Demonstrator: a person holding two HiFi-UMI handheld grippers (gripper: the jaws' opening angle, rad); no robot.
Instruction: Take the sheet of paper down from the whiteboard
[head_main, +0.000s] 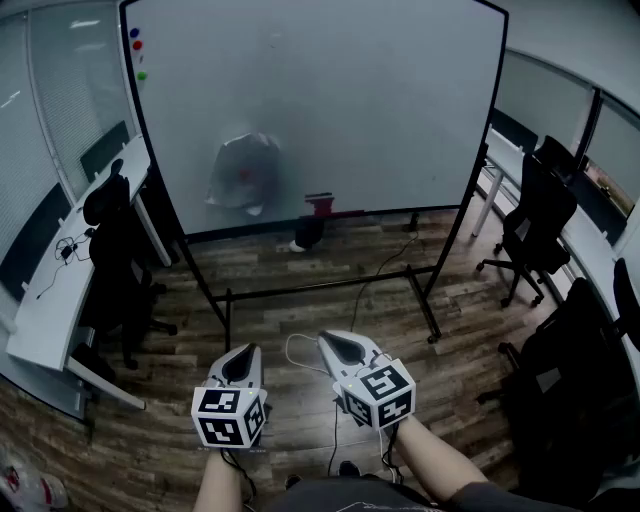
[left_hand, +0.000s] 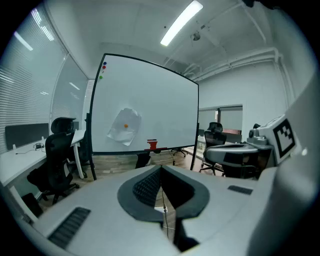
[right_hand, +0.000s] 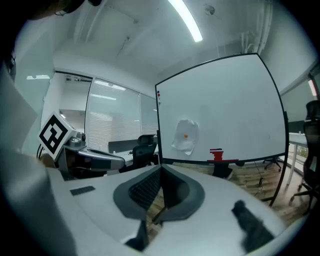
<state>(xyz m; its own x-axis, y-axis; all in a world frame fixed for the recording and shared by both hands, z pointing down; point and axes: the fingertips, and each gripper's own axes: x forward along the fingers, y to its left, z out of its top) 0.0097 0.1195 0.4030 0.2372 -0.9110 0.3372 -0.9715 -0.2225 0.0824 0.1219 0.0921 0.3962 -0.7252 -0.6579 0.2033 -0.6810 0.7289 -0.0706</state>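
White laminate desk (head_main: 55, 300) far out to the left of the left claw (head_main: 244, 350), black mesh office chair (head_main: 112, 245) drawn up beside it. Dark wood-grain plank floor (head_main: 300, 330) underneath.

Left claw: smooth matte grey shell, marker cube (head_main: 228, 415) in black-and-white squares at the rear, dark ribbed rubber pads (left_hand: 145, 187) in a teardrop outline. Pressed together at the tips, with nothing pinched between. Tilted a little below level, aimed at the board.

Straight ahead of that claw and well apart from it, across the planks: a broad glossy whiteboard (head_main: 380, 90), thin black frame, on a black tubular stand (head_main: 330, 288) with splayed feet. Small round magnets (head_main: 136, 45) in blue, red and green stacked at its upper left corner. Sheet of paper (head_main: 243, 172) low on the board's left half, crumpled and wavy, lower edge curling, held by one small orange-red dot (left_hand: 125, 126) near its middle. On the board, touched by neither claw.

Right of the sheet, on the bottom ledge: a small red blocky thing (head_main: 320, 203), kind unclear. Just below, a black object (head_main: 308, 232) on the floor. Thin cable (head_main: 385, 262) snaking over the planks.

Right claw (head_main: 326, 338) just beside the left one: same grey shell, same ribbed pads, closed tip to tip and empty. Off to its right, black office chairs (head_main: 535, 225).
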